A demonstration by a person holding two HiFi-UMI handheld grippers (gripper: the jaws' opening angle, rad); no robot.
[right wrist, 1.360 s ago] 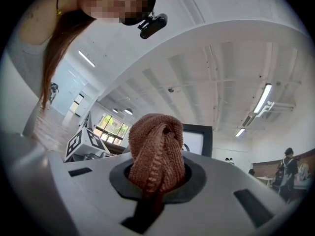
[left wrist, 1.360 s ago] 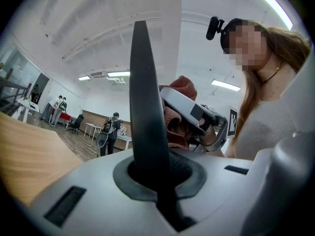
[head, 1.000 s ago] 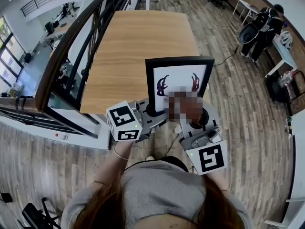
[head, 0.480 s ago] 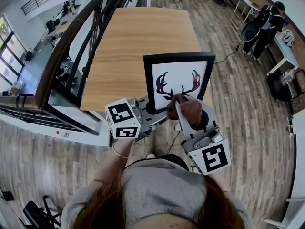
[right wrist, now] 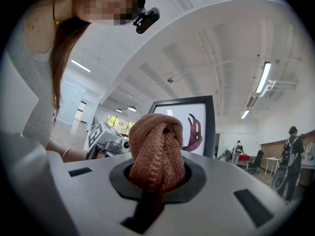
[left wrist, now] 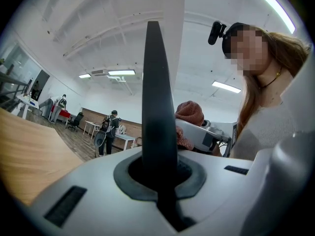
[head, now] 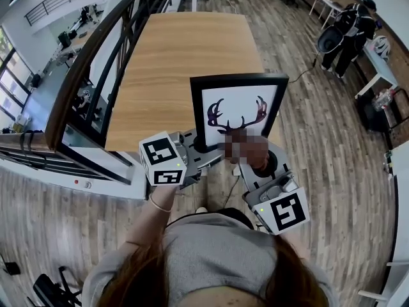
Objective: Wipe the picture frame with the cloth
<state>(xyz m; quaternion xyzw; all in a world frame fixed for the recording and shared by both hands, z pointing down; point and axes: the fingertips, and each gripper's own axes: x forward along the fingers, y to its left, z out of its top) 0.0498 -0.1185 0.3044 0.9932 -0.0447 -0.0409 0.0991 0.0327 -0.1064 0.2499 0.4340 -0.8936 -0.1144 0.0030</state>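
Rust-brown knitted cloth (right wrist: 156,146), bunched, is clamped in the closed jaws of the right gripper (right wrist: 155,180). The wad sits at the lower part of the print. Contact with the glass cannot be told.

Left gripper (left wrist: 160,173): jaws nearly together, pinching the thin black edge of the picture frame (head: 238,80) at its lower left corner. The frame is upright, with dark antlers on white facing the person. Its foot is hidden behind the grippers.

Beyond the frame is a table (head: 185,56) with a light wood top, bare, with the frame at its near right end. A dark handrail (head: 96,62) runs along the table's left side. The plank floor (head: 319,139) is grey-brown. At far right, a person (head: 348,27) stands by a white desk (head: 377,69). The ceiling is white with strip lights (right wrist: 264,77).
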